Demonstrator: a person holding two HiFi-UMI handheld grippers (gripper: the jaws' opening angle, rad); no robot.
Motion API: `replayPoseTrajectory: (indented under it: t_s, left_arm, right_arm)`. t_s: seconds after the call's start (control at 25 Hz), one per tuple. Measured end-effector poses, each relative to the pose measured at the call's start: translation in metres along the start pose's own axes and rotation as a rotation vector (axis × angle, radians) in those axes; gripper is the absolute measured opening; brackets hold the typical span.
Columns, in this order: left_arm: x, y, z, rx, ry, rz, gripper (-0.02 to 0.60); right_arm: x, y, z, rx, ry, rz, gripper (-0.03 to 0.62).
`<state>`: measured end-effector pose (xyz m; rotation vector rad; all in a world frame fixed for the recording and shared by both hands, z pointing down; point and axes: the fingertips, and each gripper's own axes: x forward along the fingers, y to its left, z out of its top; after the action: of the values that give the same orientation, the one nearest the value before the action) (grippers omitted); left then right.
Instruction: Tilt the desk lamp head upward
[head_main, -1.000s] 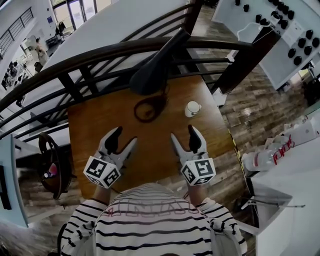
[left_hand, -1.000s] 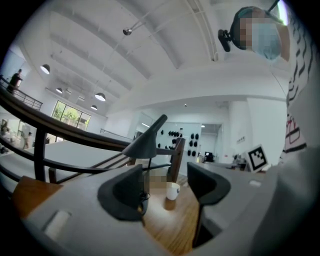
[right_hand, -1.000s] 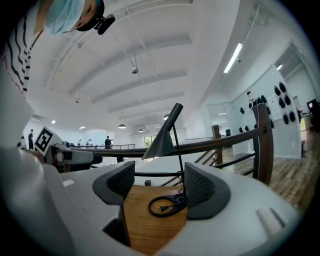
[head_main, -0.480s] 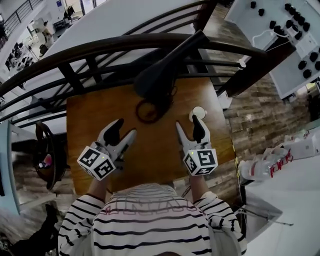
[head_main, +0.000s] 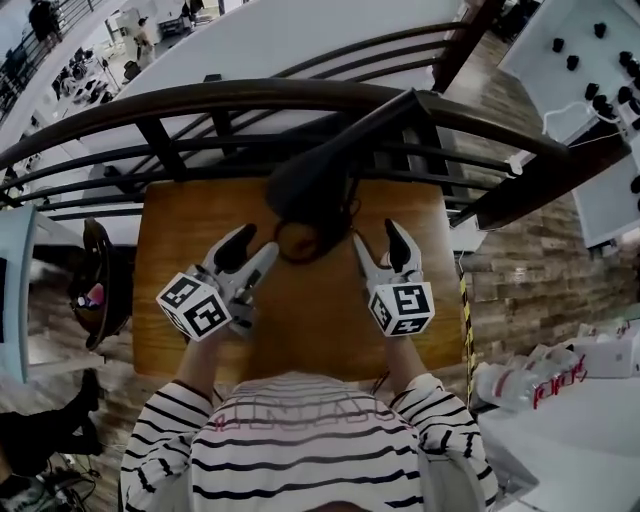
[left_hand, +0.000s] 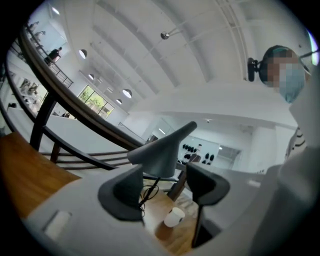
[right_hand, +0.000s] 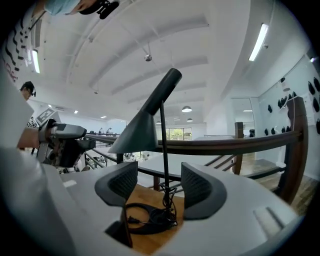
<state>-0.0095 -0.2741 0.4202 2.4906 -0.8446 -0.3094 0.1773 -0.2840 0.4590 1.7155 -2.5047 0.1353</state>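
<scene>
Desk lamp (head_main: 315, 180) stands at the table's (head_main: 300, 320) far edge by the railing (head_main: 250, 95), between left gripper (head_main: 253, 245) and right gripper (head_main: 377, 236). Left gripper view: jaws apart, empty, lamp beyond. Right gripper view: jaws apart, closing, empty; lamp stem beyond.

Nothing legible anywhere. Red print on the plastic bottles (head_main: 522, 385) is too blurred to read (so is the faint lettering across the striped shirt (head_main: 300, 445)).
</scene>
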Motion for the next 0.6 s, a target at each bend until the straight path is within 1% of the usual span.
replayPoseTrajectory:
  t_s: [0.12,0.2,0.32,0.44,0.6]
  left_arm:
    - [0.011,0.009,-0.004,-0.061,-0.003,0.017,0.278]
    - [0.017,0.015,-0.007,-0.116,-0.004,0.027,0.319]
    - [0.027,0.023,-0.011,-0.203,-0.015,0.025,0.354]
    - [0.037,0.029,-0.014,-0.262,-0.017,0.012,0.364]
    - [0.052,0.032,-0.018,-0.327,-0.007,-0.02,0.365]
  right_arm:
    - [0.019,-0.01,-0.001,-0.032,0.003,0.027,0.256]
    - [0.031,-0.015,-0.003,-0.054,0.009,0.044,0.25]
    - [0.05,-0.018,-0.007,-0.095,0.02,0.074,0.234]
    - [0.068,-0.018,-0.013,-0.133,0.031,0.102,0.221]
    - [0.089,-0.017,-0.025,-0.148,0.056,0.133,0.215]
